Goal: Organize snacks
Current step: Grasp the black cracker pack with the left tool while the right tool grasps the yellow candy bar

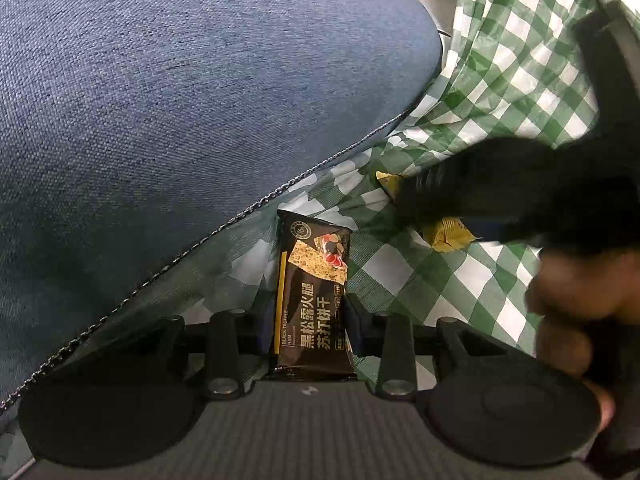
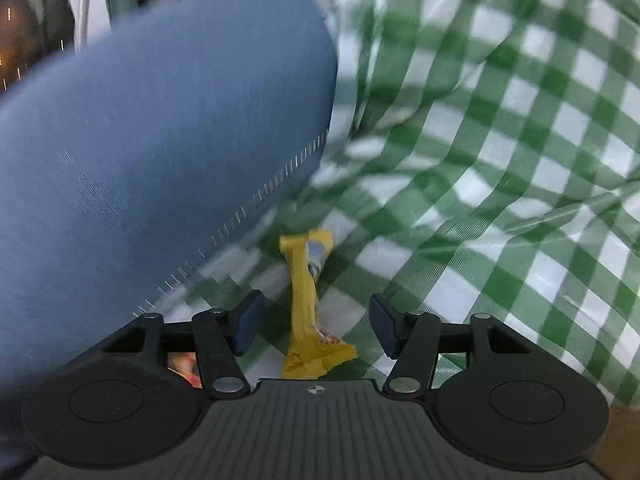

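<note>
Left tool (image 1: 311, 322) clamped on black cracker pack (image 1: 313, 300) over green checked cloth (image 1: 420, 276), blue cushion (image 1: 180, 100) beside, right tool (image 2: 314, 326) spread wide, yellow wrapper (image 2: 306, 304) loose between its fingers on cloth (image 2: 500, 200), cushion (image 2: 160, 140) left.

— What sort of place is this?
— A home, likely a living room: a blue fabric cushion (image 1: 180, 100) with a zip lies against a green-and-white checked cloth (image 1: 500, 80).
</note>
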### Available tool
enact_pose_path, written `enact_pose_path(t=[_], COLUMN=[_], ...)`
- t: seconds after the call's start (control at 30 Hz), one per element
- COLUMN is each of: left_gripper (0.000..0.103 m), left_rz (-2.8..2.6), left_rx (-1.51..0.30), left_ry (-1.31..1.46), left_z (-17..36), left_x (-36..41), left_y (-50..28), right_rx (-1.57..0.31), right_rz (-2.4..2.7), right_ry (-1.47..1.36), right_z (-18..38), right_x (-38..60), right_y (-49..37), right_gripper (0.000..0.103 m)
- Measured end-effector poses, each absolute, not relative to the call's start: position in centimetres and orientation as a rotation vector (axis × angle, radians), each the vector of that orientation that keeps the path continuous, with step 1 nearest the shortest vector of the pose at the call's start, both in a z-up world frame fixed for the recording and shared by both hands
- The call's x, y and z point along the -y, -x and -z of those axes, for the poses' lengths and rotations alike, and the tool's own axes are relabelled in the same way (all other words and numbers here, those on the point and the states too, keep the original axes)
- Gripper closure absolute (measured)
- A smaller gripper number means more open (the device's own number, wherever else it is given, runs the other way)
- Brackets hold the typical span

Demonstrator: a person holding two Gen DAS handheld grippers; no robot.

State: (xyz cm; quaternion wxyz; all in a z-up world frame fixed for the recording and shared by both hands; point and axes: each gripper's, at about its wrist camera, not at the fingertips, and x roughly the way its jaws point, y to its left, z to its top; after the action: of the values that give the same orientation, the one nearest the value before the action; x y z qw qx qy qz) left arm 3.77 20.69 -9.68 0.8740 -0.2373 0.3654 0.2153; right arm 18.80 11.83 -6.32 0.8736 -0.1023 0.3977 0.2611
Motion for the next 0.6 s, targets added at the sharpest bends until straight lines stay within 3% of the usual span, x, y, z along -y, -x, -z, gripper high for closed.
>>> enact_pose_path(t=[0.03,0.13,0.17,0.37,0.6], left_gripper=[0.063,0.063,0.063,0.063,0.064], left_rz=[-0.449,-0.440,-0.435,-0.374,-0.202], left_rx=[-0.762,-0.757,-0.755,-0.735,-0.767], left_ry=[0.491,0.478,0.472,0.419,0.357], left_z=[9.7,9.8,10.1,10.5,9.3], left_x=[-20.6,-20.3,-20.4,-20.3,-20.2], left_y=[-3.8,-3.6,-3.7,-3.8,-1.9], right_rx=[-0.842,-0.849,-0.838,-0.779,-0.686], right_rz=[-0.539,-0.526,-0.526,-0.444,-0.328], right_ry=[0.236,0.217,0.211,0.116,0.058], right_z=[7.0,7.4,7.0,3.7,1.6], right_x=[-12.1,-11.3,-10.7,-4.7,0.3], right_y=[-18.8,-18.1,-17.4,-11.2,2.0], right_gripper=[0.071,0.082,0.092,0.091,0.091])
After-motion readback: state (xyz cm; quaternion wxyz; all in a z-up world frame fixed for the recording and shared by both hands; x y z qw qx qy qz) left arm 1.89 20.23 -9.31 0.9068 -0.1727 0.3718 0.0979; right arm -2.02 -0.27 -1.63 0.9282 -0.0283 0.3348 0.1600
